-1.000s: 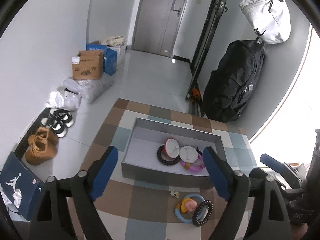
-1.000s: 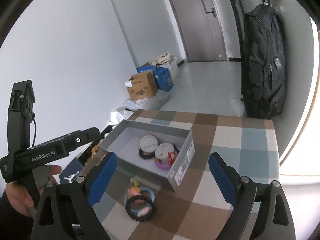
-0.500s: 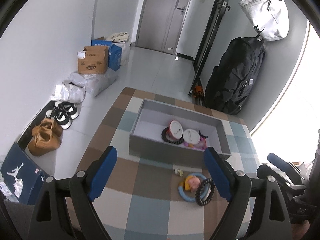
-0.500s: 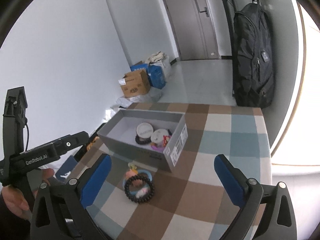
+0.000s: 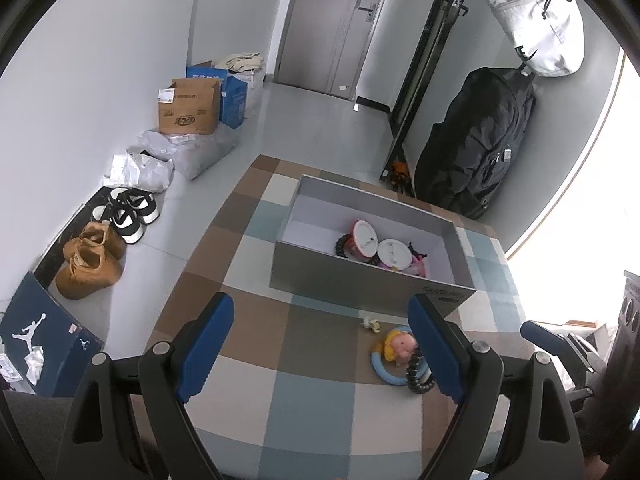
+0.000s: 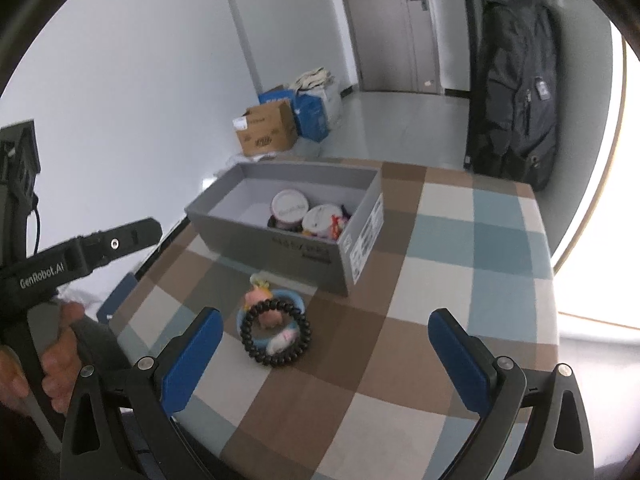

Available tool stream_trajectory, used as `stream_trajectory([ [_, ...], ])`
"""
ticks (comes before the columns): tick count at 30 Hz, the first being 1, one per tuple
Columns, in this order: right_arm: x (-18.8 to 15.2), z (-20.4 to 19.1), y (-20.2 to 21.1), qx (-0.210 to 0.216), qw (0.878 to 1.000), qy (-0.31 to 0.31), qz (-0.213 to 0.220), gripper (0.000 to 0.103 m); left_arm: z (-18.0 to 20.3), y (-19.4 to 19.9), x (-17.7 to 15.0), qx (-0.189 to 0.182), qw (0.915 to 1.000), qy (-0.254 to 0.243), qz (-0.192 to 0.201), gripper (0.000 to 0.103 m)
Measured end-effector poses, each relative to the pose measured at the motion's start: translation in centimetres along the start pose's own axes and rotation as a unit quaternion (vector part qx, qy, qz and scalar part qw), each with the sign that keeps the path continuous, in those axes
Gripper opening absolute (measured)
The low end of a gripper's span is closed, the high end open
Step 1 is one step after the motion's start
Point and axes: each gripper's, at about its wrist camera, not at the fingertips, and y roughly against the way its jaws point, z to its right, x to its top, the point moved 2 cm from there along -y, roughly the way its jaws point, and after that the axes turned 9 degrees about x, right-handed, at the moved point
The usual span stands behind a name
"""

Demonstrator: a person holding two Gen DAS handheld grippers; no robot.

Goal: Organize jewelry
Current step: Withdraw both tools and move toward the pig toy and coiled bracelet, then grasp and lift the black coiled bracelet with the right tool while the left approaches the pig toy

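Observation:
A grey box (image 5: 360, 286) (image 6: 280, 244) stands on the checked table and holds two round white-lidded cases (image 5: 394, 253) (image 6: 290, 206) and dark and pink jewelry. In front of it lie a black bead bracelet (image 6: 276, 334) (image 5: 418, 378), a light blue ring with a pink figure (image 5: 394, 356) (image 6: 262, 300) and a small yellow charm (image 5: 371, 323) (image 6: 258, 279). My left gripper (image 5: 320, 348) is open and empty, above the table before the box. My right gripper (image 6: 326, 354) is open and empty, just short of the bracelet.
The checked table (image 5: 304, 412) drops off at its left edge. On the floor to the left are shoes (image 5: 90, 258), a cardboard box (image 5: 188, 106) and bags. A black backpack (image 5: 476, 148) hangs at the back right. The left gripper's body (image 6: 60, 264) shows in the right wrist view.
Both grippers have drawn back from the box, so the table and box look smaller and farther. The jewelry on the table has not moved. Both grippers stay open.

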Motion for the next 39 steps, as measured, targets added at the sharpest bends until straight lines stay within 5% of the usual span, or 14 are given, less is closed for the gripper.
stream_trajectory([
  [17,-1.1,-2.3,-4.9,0.010,0.997,0.045,-0.062,0.099,-2.0,-1.6,0.3,-0.006,0.9988,0.032,-0.038,0.086],
  [30,-1.4,-2.8,-6.3,-0.014,0.994,0.067,-0.080,0.052,-2.6,-2.5,0.3,-0.008,0.9969,0.047,-0.062,0.086],
  [39,-0.7,-1.4,-4.8,0.000,0.998,0.027,-0.060,0.047,-2.0,-2.6,0.1,-0.016,0.9973,0.033,-0.064,0.086],
])
